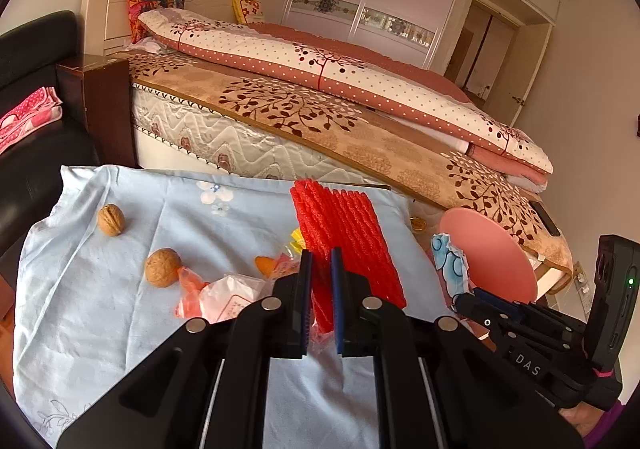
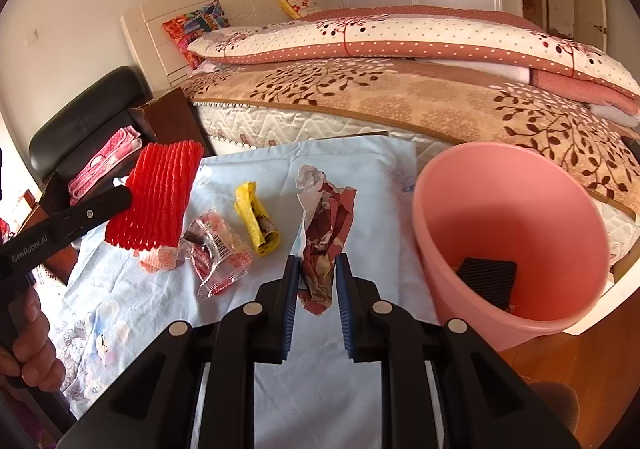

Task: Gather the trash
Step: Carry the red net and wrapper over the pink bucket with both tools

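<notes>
Your left tongs [image 1: 321, 281] are clamped on the red foam fruit net [image 1: 344, 241], light, springy, best pinched mid-band; your right tongs [image 2: 318, 285] pinch the crumpled paper wad [image 2: 322, 237], weightless and crushable, above the surface [image 2: 360, 177], beside the pink bin [image 2: 508, 185].

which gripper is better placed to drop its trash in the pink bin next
Right. The right gripper already grips the crumpled paper beside the pink bin; the left gripper, holding red foam netting, is farther away.
</notes>
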Action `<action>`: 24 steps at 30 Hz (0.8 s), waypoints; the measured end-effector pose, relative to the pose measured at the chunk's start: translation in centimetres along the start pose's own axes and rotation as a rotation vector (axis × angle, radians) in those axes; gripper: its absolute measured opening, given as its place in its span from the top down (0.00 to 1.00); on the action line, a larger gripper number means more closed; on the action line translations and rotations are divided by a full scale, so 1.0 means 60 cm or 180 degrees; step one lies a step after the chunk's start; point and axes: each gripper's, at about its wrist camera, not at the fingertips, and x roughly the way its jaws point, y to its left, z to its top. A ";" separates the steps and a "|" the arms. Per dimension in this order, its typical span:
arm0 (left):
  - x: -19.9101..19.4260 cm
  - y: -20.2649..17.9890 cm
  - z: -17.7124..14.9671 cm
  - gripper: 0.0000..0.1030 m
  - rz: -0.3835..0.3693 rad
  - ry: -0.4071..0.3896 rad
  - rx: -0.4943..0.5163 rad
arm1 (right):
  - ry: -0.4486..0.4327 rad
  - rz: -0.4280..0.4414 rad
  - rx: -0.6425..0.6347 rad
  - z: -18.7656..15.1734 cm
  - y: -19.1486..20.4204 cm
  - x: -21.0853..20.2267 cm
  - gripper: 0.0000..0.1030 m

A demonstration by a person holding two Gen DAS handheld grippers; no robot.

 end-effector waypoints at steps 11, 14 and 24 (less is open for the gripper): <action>0.021 -0.076 0.006 0.92 -0.0146 0.0038 0.0235 | -0.0095 -0.0200 0.0298 0.004 -0.065 -0.022 0.82; 0.028 -0.095 0.007 0.92 -0.0189 0.0045 0.0289 | -0.0114 -0.0243 0.0381 0.005 -0.085 -0.026 0.82; 0.051 -0.163 0.009 0.92 -0.0352 0.0046 0.0510 | -0.0155 -0.0413 0.0608 0.004 -0.144 -0.039 0.82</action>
